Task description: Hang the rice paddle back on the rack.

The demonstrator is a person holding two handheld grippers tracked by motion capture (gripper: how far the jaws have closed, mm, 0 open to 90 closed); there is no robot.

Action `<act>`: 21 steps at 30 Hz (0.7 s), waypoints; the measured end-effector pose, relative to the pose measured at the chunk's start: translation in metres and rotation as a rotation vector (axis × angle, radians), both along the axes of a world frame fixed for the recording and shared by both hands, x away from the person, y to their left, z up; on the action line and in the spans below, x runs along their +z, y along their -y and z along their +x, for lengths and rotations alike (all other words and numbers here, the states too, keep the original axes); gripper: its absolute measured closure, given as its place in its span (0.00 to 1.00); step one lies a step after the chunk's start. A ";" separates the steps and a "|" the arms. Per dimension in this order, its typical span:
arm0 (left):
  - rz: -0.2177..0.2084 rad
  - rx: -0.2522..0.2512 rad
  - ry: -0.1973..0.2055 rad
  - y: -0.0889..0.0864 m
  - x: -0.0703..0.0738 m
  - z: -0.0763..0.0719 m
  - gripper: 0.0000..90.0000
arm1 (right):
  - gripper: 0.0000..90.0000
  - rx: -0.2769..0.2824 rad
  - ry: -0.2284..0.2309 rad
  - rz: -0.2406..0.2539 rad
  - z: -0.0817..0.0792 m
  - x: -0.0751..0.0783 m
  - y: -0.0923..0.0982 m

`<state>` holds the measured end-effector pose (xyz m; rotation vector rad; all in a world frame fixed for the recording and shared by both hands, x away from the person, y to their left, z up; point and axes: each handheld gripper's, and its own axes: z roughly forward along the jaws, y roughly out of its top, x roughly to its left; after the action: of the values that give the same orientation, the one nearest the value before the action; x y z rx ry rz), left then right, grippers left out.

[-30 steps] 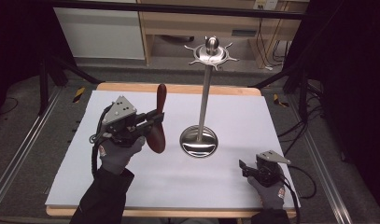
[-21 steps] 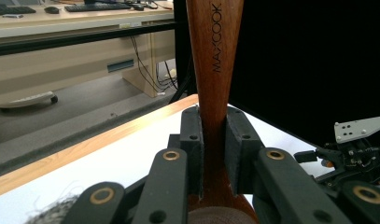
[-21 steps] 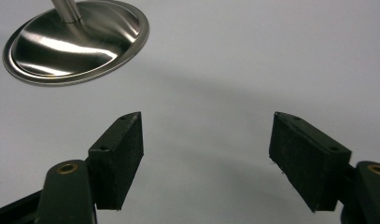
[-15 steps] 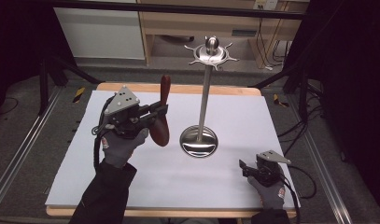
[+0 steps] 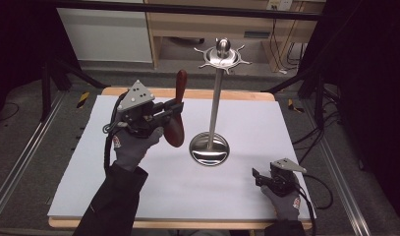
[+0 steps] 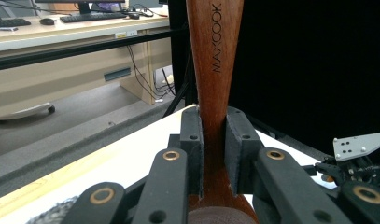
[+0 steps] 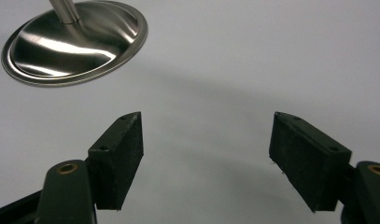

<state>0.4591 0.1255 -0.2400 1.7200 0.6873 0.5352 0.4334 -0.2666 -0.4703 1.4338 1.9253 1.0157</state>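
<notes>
Left gripper (image 5: 177, 110) pinches the wooden spoon (image 5: 177, 112) by its neck, handle up, above the counter's (image 5: 114, 196) left half, so I judge I'm carrying it to hang on the steel stand (image 5: 214, 103) mid-counter. Next I need to lift it to the hook crown (image 5: 222, 57) without knocking the post. Right gripper (image 5: 259, 177) rests spread and empty near the front right corner.

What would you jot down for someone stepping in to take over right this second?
Left gripper: shut on the wooden spoon's handle, spoon upright above the white mat, left of the metal stand.
Right gripper: open, holding nothing, low over the mat near the stand's base.
Done: spoon picked up.
Left, probably: hang the spoon on one of the stand's top hooks.
</notes>
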 end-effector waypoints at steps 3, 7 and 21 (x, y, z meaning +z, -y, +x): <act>0.000 -0.001 0.001 0.002 0.001 0.001 0.87 | 0.29 0.002 0.003 -0.005 0.000 0.000 0.001; 0.001 0.002 0.003 0.004 0.003 0.004 0.87 | 0.29 0.002 0.004 -0.009 0.001 0.000 0.000; 0.007 -0.001 0.008 0.013 0.012 0.013 0.87 | 0.29 0.000 -0.003 0.001 0.000 0.000 0.001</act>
<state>0.4720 0.1130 -0.2278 1.7237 0.6791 0.5443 0.4338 -0.2674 -0.4701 1.4362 1.9271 1.0156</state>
